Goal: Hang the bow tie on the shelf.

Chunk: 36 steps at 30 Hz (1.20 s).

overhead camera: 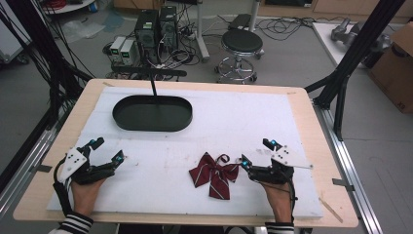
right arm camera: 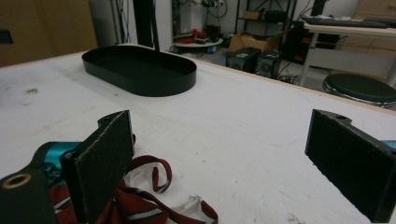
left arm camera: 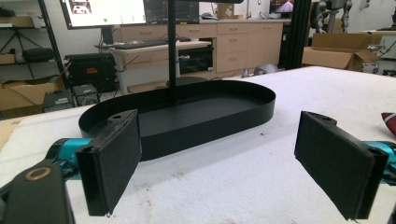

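A dark red bow tie point(overhead camera: 214, 174) with white stripes and a thin strap lies on the white mat near the front, right of centre. My right gripper point(overhead camera: 257, 152) rests just right of it, open, with its left jaw beside the bow's edge; the bow tie point(right arm camera: 140, 198) lies low in the right gripper view under that jaw. A black oval tray point(overhead camera: 152, 113) sits at the back left, empty, with a thin black post rising by its far rim. My left gripper point(overhead camera: 108, 150) is open at the front left, facing the tray point(left arm camera: 187, 116).
The white mat point(overhead camera: 234, 117) covers most of the wooden table point(overhead camera: 311, 126). Beyond the far edge are computer cases point(overhead camera: 157, 27), cables and a round stool point(overhead camera: 242, 44). Black frame struts point(overhead camera: 350, 53) stand at the right, and a cardboard box point(overhead camera: 397, 68) beyond them.
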Each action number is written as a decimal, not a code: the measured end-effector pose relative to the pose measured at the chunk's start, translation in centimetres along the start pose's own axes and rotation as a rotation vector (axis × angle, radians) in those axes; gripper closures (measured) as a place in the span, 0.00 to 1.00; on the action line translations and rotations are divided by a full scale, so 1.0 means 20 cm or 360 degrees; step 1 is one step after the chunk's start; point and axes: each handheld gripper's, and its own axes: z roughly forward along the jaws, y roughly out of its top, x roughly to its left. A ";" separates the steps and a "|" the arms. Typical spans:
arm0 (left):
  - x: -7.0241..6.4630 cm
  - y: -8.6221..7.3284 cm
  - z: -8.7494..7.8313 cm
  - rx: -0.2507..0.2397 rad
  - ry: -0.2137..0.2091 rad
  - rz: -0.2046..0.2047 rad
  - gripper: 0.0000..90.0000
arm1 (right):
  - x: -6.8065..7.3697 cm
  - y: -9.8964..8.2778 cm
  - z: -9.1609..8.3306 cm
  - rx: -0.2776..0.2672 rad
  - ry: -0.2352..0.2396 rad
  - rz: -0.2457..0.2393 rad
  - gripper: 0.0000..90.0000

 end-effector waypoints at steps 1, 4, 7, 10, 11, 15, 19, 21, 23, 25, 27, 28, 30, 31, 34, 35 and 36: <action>0.00 0.00 0.00 -0.0001 0.0000 0.0001 0.17 | 0.00 0.01 0.01 0.0021 0.0007 -0.0001 0.08; 0.00 0.00 0.00 0.0003 0.0001 0.0002 0.17 | 0.00 0.04 0.04 0.0047 0.0026 -0.0002 0.08; 0.00 0.00 0.00 0.0004 0.0001 0.0004 0.17 | 0.00 0.07 0.07 0.0109 0.0058 0.0003 0.08; 0.00 0.00 0.00 0.0004 0.0001 0.0004 0.17 | 0.00 0.08 0.11 0.0168 0.0081 -0.0022 0.08; 0.00 0.00 0.00 0.0003 0.0002 0.0003 0.17 | 0.00 0.09 0.13 0.0213 0.0100 -0.0031 0.08; 0.00 0.00 0.00 0.0005 0.0001 0.0009 0.17 | 0.00 0.09 0.16 0.0284 0.0128 -0.0052 0.08; 0.00 0.00 0.00 0.0005 0.0000 0.0009 0.17 | 0.00 0.09 0.22 0.0417 0.0162 -0.0077 0.08; 0.00 0.00 0.00 0.0008 0.0001 0.0012 0.17 | 0.00 0.08 0.23 0.0441 0.0166 -0.0083 0.08; 0.00 0.00 0.00 0.0009 -0.0001 0.0011 0.17 | 0.01 0.08 0.25 0.0491 0.0187 -0.0095 0.16; 0.00 0.00 0.00 0.0009 -0.0001 0.0010 0.17 | 0.01 0.09 0.26 0.0515 0.0221 -0.0128 0.19; 0.00 0.00 0.00 0.0010 -0.0002 0.0010 0.17 | 0.01 0.09 0.28 0.0562 0.0227 -0.0132 0.22; 0.00 0.00 0.00 0.0007 -0.0001 0.0006 0.17 | 0.02 0.09 0.29 0.0592 0.0246 -0.0145 0.28; 0.00 0.00 0.00 0.0008 -0.0002 0.0005 0.17 | 0.02 0.09 0.30 0.0609 0.0265 -0.0164 0.31; 0.00 0.00 0.00 0.0008 -0.0002 0.0004 0.17 | 0.02 0.09 0.31 0.0620 0.0272 -0.0169 0.34; 0.00 0.00 0.00 0.0011 -0.0002 0.0003 0.17 | 0.03 0.09 0.33 0.0647 0.0312 -0.0192 0.42; 0.00 0.00 0.00 0.0013 -0.0003 0.0005 0.17 | 0.03 0.09 0.33 0.0647 0.0312 -0.0192 0.42; 0.00 0.00 0.00 0.0015 -0.0004 0.0008 0.17 | 0.03 0.09 0.34 0.0663 0.0322 -0.0197 0.43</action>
